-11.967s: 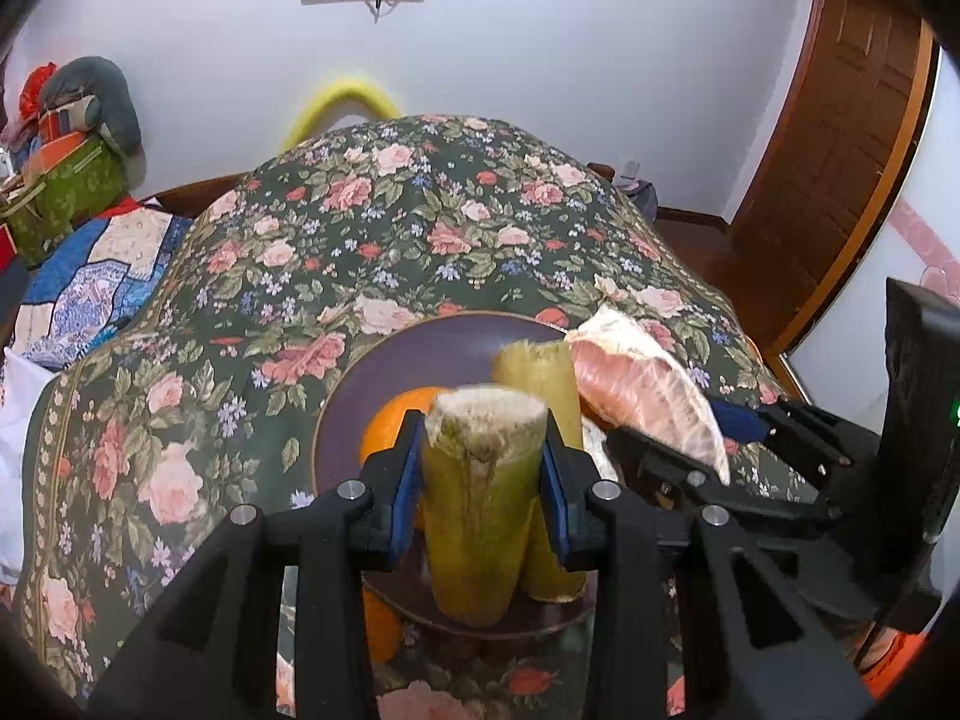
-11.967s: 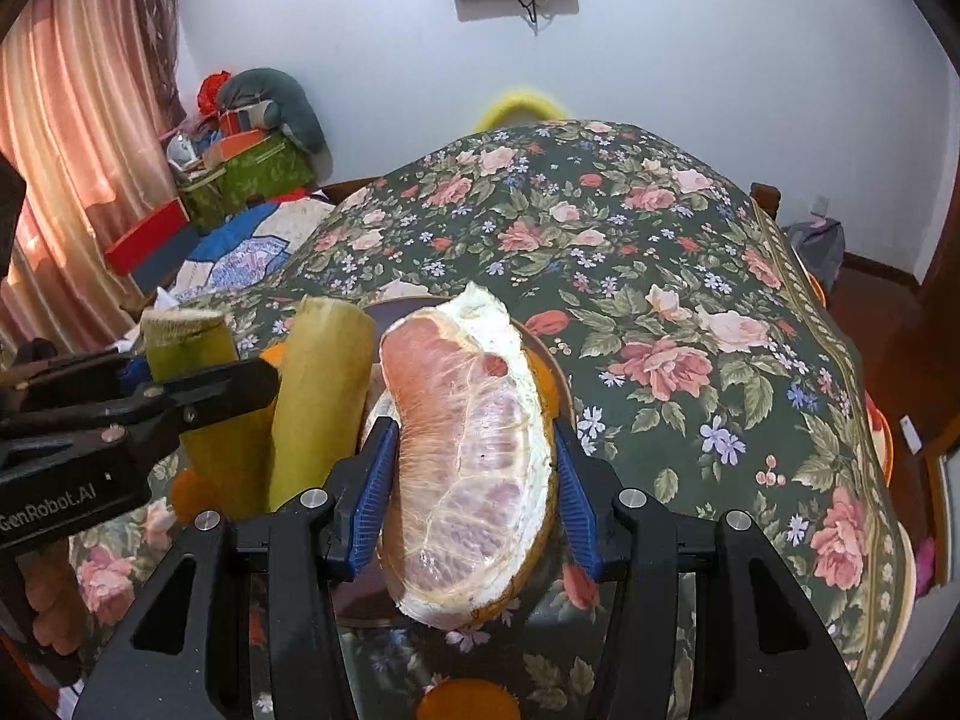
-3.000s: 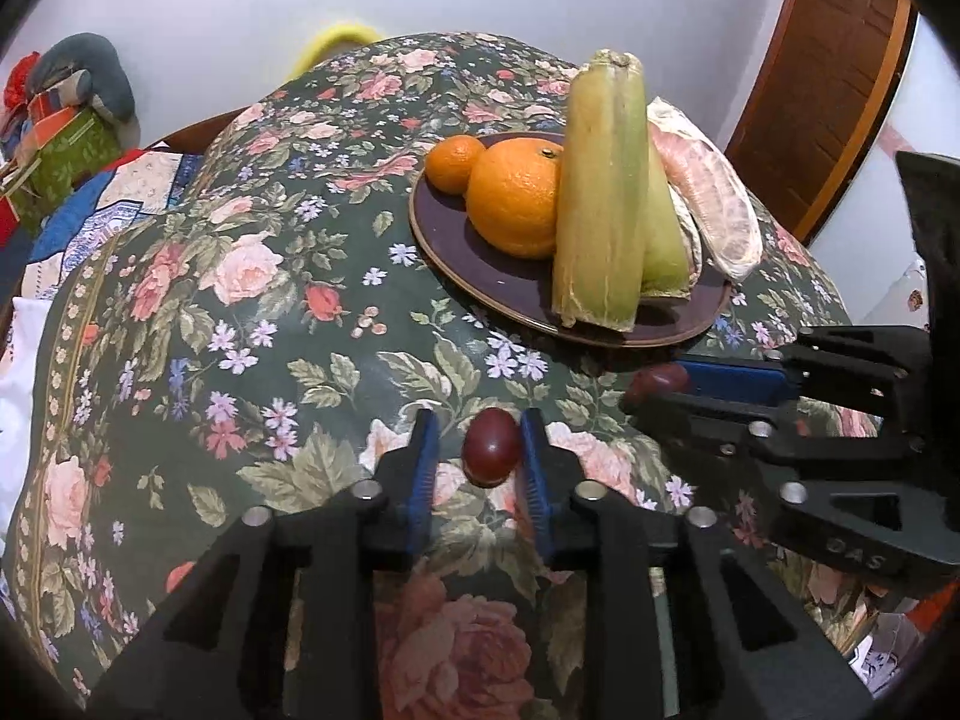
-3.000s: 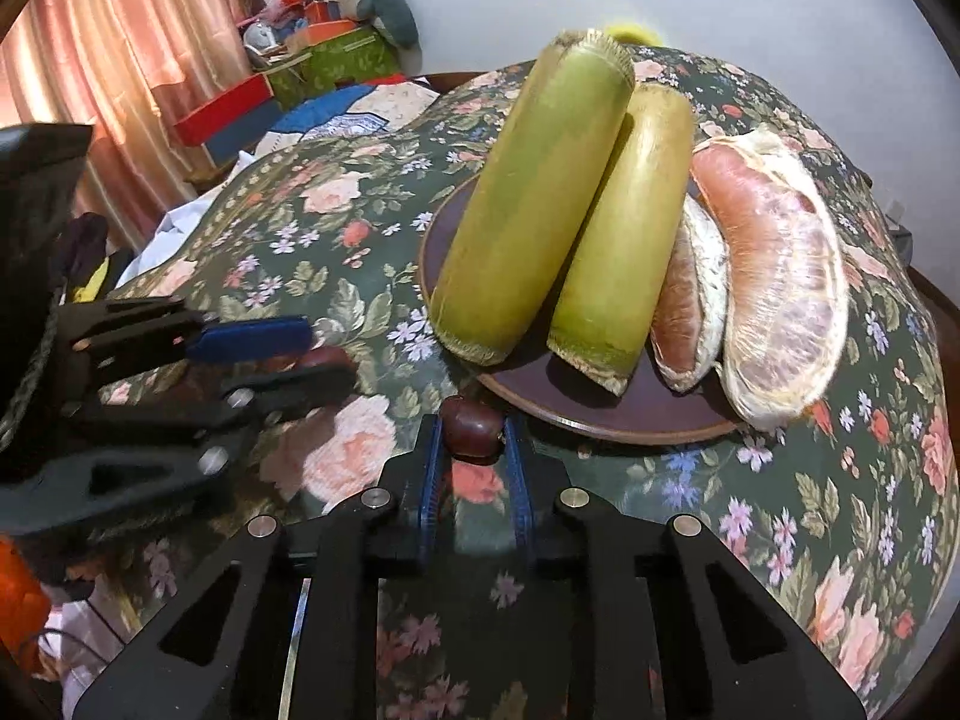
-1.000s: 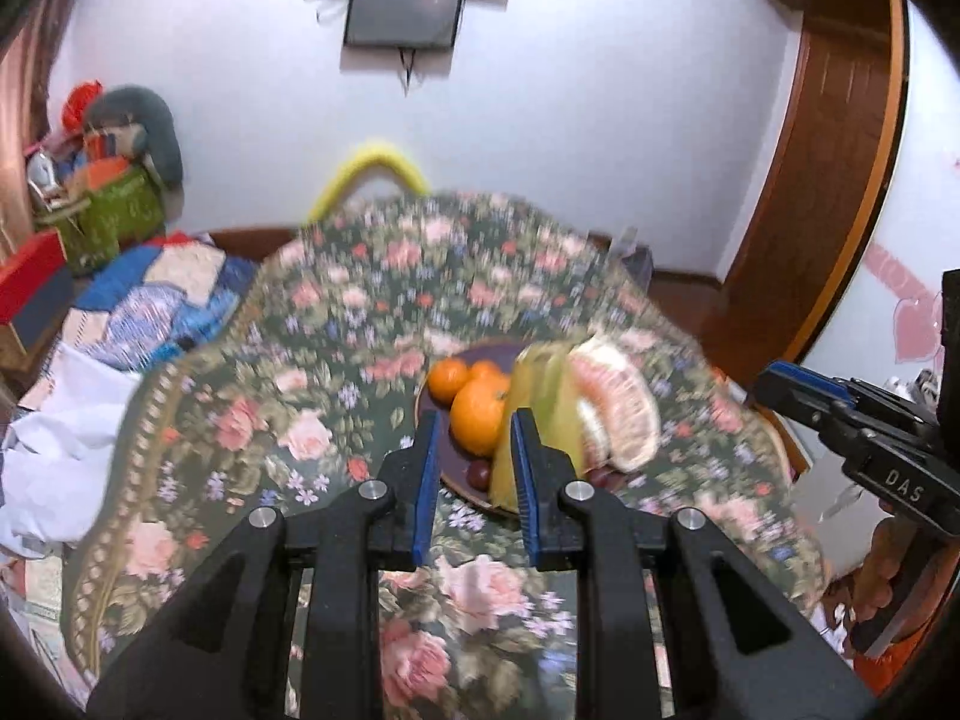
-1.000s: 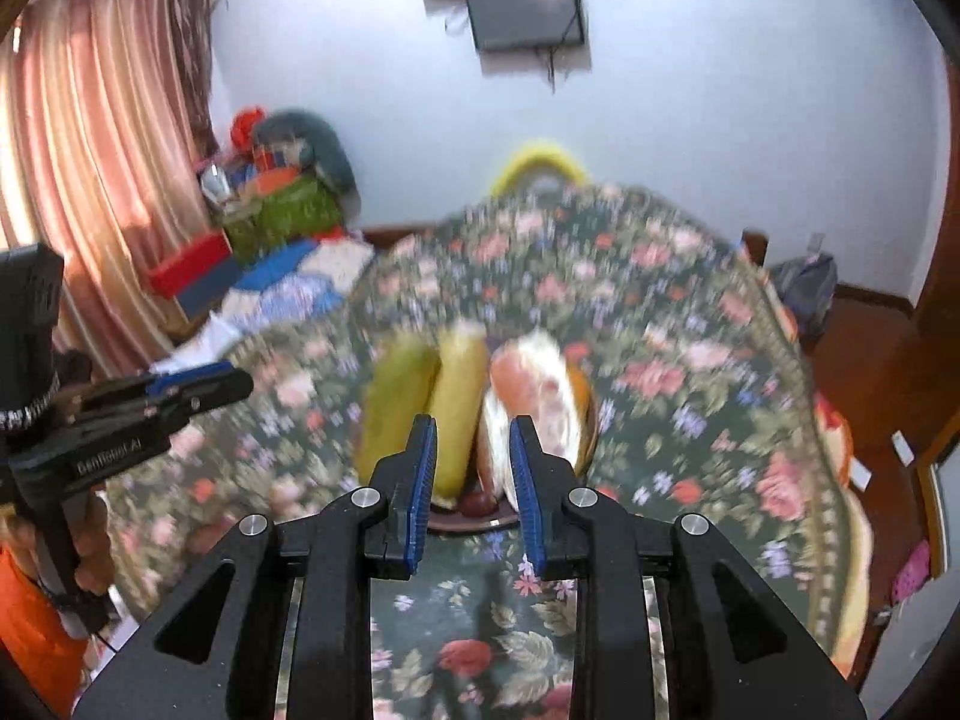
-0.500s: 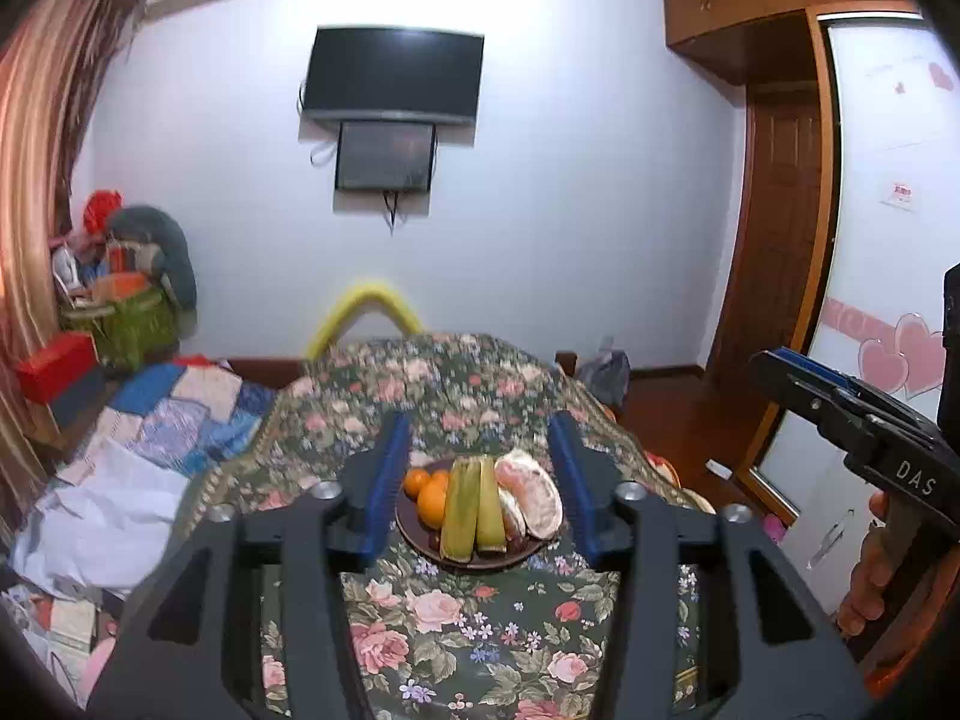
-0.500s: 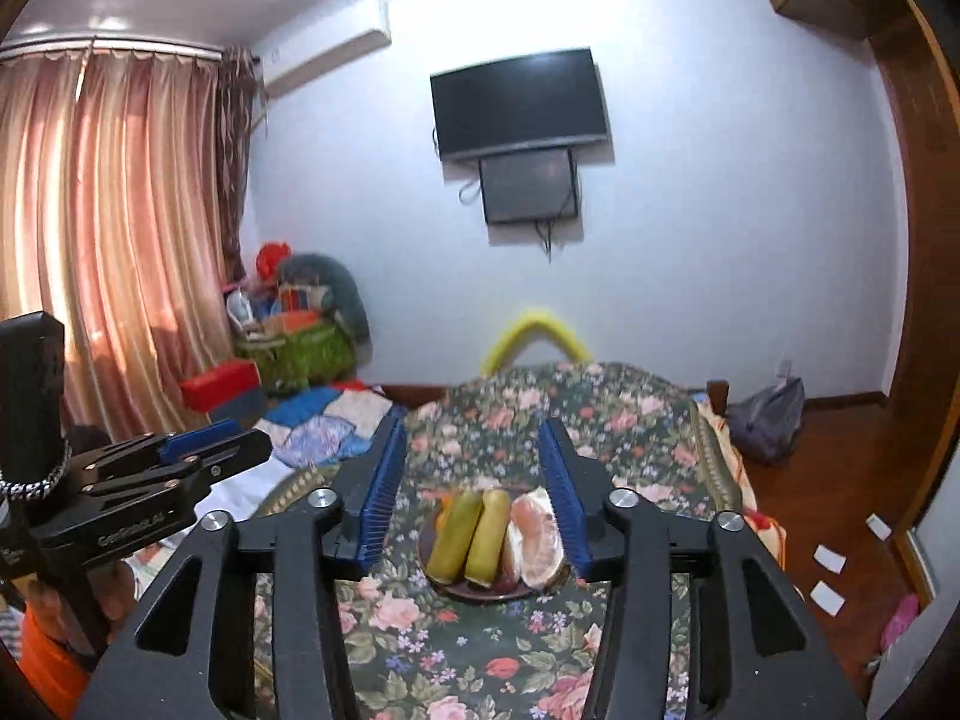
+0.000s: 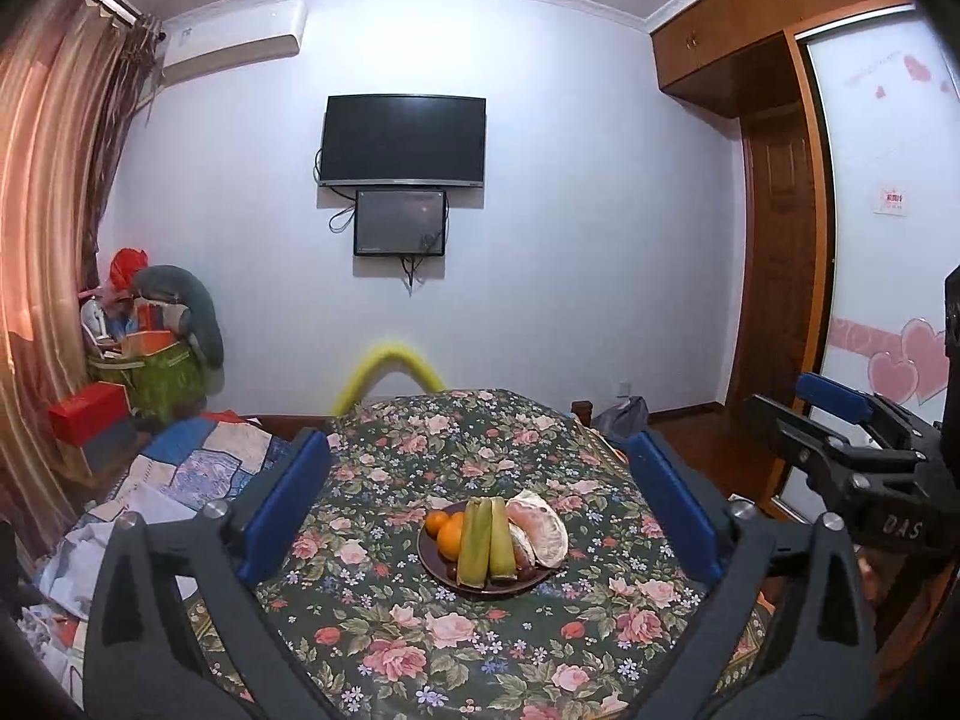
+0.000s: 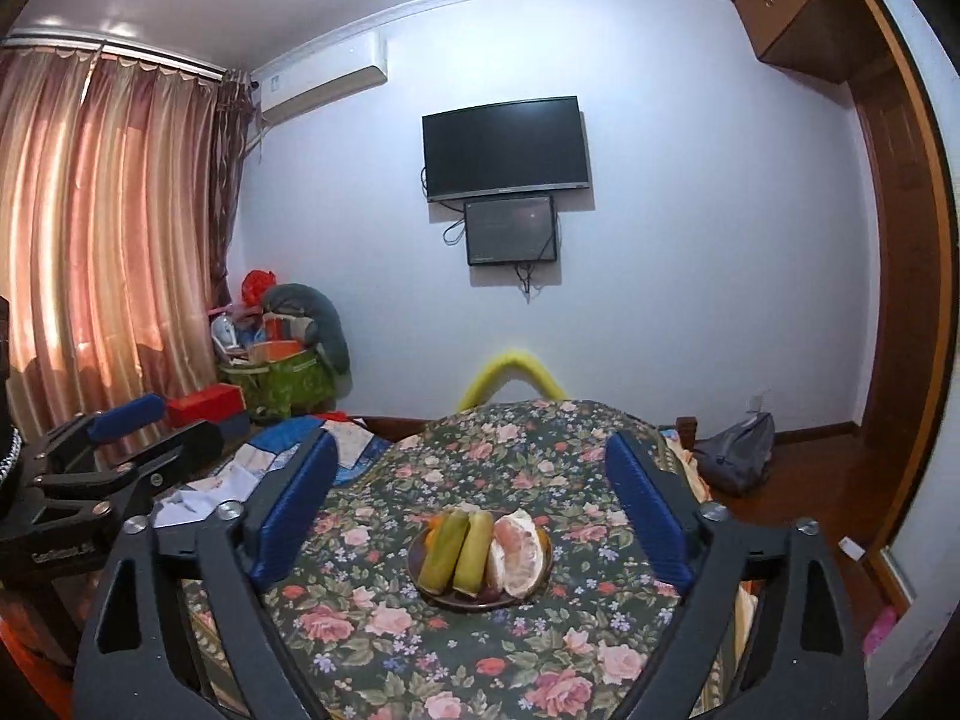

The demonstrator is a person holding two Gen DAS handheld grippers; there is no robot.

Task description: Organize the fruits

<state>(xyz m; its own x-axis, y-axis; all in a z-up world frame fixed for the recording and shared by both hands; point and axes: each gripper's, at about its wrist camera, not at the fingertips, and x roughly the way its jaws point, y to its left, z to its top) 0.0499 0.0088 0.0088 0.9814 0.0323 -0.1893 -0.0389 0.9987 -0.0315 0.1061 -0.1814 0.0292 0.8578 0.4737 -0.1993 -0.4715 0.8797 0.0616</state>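
Note:
A dark plate on the floral table holds two oranges, two green-yellow stalks, pomelo segments and small dark red fruits. My left gripper hangs well back from the plate and above it. Its jaws are opening wide with nothing between them. My right gripper is equally far back, its jaws opening, also empty. The right wrist view shows the plate, the stalks and the pomelo. Each gripper sees the other at its frame's edge.
The floral tablecloth covers the whole table. A yellow curved chair back stands behind it. Folded quilts and a green bag lie at the left by the curtain. A grey bag sits on the floor near the wooden door.
Both grippers drew back and rose, so the plate now looks small and far. Both pairs of jaws went from nearly shut to wide open.

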